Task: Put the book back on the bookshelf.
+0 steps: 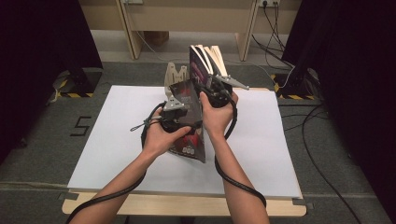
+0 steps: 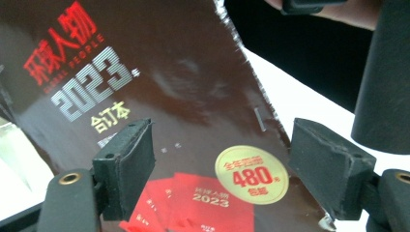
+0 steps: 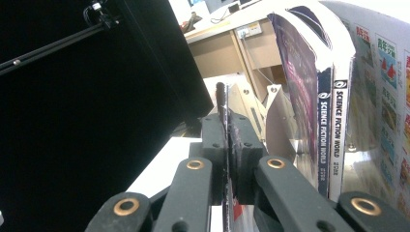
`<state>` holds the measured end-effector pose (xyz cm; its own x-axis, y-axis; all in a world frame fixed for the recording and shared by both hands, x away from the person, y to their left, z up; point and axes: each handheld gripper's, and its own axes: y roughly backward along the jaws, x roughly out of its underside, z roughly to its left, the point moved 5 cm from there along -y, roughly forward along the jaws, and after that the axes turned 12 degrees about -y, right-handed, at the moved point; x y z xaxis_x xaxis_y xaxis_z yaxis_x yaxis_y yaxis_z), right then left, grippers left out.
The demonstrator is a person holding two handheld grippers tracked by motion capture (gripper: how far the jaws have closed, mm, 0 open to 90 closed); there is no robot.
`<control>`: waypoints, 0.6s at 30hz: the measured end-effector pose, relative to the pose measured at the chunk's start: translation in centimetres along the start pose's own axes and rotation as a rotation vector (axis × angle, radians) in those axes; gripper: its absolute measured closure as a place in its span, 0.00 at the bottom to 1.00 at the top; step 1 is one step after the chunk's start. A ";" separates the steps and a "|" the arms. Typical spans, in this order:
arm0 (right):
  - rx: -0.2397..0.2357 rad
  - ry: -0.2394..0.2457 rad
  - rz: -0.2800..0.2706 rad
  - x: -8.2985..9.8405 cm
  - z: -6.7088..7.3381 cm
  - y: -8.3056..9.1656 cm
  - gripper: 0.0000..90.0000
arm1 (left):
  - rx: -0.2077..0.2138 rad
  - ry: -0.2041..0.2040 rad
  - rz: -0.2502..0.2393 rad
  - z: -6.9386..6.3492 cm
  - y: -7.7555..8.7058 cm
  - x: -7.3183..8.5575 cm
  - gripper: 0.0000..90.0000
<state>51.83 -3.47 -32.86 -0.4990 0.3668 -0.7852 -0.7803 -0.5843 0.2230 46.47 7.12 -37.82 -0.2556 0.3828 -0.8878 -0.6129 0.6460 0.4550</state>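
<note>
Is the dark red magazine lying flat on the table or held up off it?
Held up, tilted. The right gripper is shut on the dark red magazine's edge, its lower corner hangs over the white sheet, and the left gripper's pads stand apart before its cover.

The dark maroon paper magazine cover (image 2: 183, 92) is glossy, with light glaring off it and shiny metallic lettering. The black gripper pads (image 2: 129, 162) look like matt, rough-edged foam, held by brass-coloured metal rivets (image 3: 195, 165). The flat white sheet covering the table (image 1: 112, 140) is matt, over a pale wooden board (image 1: 154, 206).
</note>
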 end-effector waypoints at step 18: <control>0.009 0.010 0.011 0.4 0.1 0.0 0.97 | -0.016 -0.011 0.022 -0.1 -1.6 -0.9 0.27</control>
<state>51.62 -3.24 -33.18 -0.5035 0.3531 -0.7885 -0.7785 -0.5812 0.2368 47.64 5.62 -37.74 -0.2610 0.4040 -0.8767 -0.6189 0.6269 0.4731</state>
